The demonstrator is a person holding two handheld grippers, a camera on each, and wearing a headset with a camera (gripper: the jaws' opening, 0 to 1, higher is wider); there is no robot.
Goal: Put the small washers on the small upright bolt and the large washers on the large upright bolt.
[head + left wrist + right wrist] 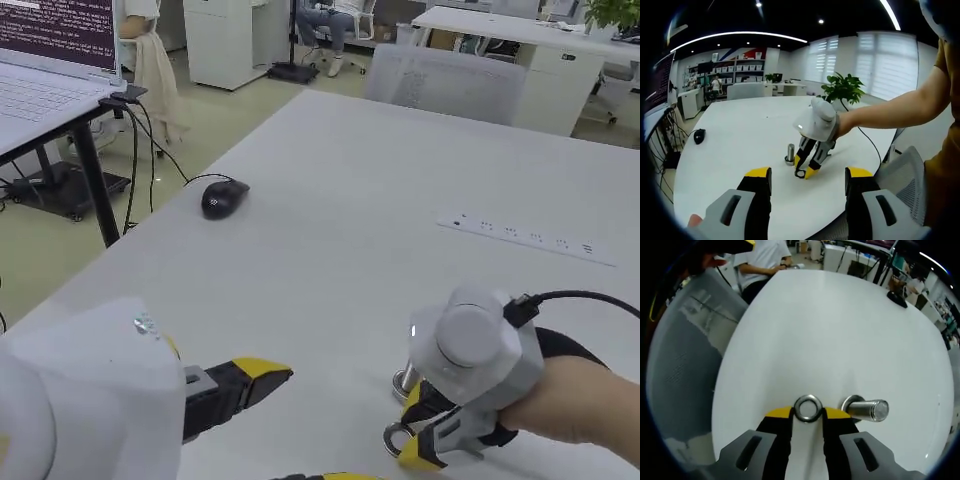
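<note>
Head view: bolt (404, 381) behind right tongs (412, 428)

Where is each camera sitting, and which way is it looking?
Head view: on the person's head, looking down at the white table; a hand grips the right tongs.
Left gripper view: on the open left tongs, facing across the table at the right tongs and the person's arm.
Right gripper view: on the right tongs, looking down at the silver metal ring washer they pinch.
Shared: all three show the upright silver metal bolt.
</note>
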